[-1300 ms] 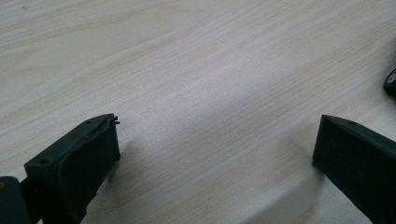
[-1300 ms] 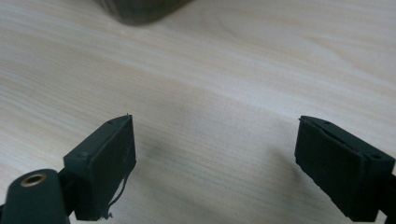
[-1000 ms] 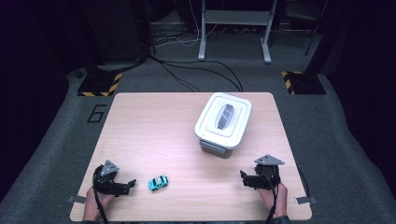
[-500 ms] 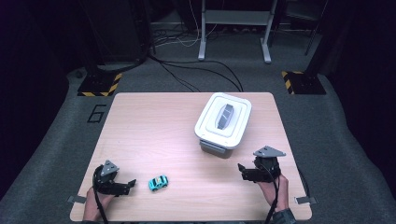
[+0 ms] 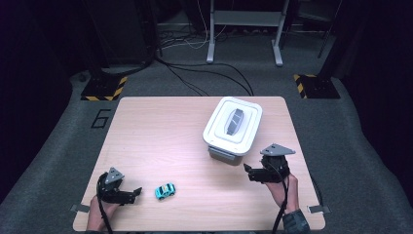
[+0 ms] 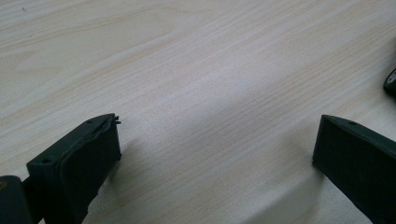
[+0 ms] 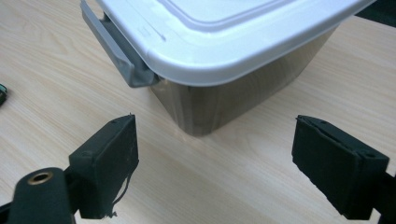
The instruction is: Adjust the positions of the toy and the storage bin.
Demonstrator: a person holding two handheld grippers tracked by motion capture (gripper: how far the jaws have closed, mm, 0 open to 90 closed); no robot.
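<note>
The white-lidded, rectangular plastic storage box [image 5: 234,124] is seen just ahead of the right gripper [image 5: 248,171], its near corner set between the lines of the two jaws but beyond their tips, not touched by them. In the right gripper view the box [image 7: 233,37] is shown from close by, with its grey plastic latch [image 7: 116,46] hanging at the end wall, ahead and to the left of the jaws. The lid is seated on the box. The right gripper's jaws have just been closing a little, yet they are seen standing well apart, with nothing held between them and only bare wood beneath.

The small turquoise toy car [image 5: 165,191] is found on the light wooden table [image 5: 156,131], just beyond the tips of the left gripper [image 5: 138,192] and apart from them. The left gripper [image 6: 217,130] is held low over the table, its jaws spread wide, and nothing is gripped. The two grippers are kept well apart from each other, each at a near corner of the table
</note>
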